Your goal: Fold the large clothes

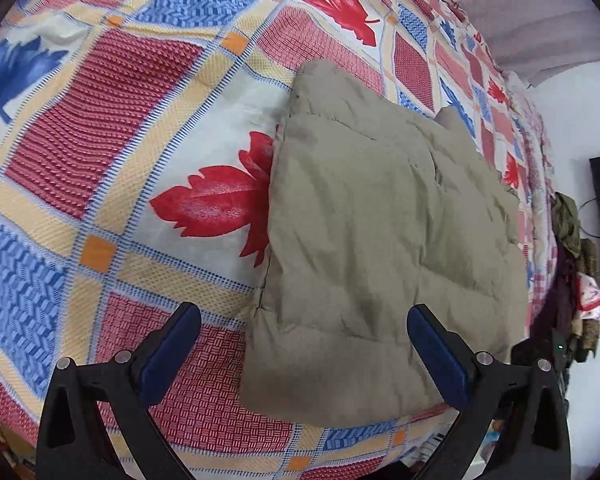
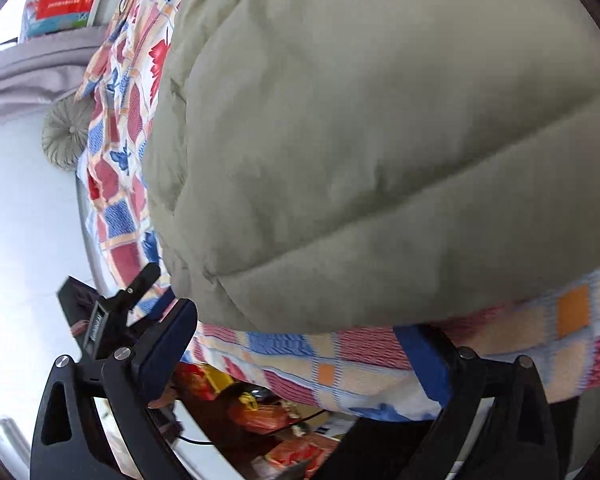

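Left gripper [image 1: 304,320]: fingers spread, empty.
Right gripper [image 2: 300,328]: fingers spread, empty.
Folded jacket [image 1: 380,240]: puffy; may spring open, slide off bed [image 1: 120,160].

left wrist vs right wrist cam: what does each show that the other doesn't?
Left wrist only: the whole folded khaki padded coat lying flat on the patchwork bedspread, the big red leaf print beside its left edge, and a heap of clothes off the far right.

Right wrist only: a round tufted cushion at the bedspread's far edge, clutter below the bed, and a second black claw body at left.

Both: the coat on the bedspread, and each view's own claw open and empty, left claw, right claw.
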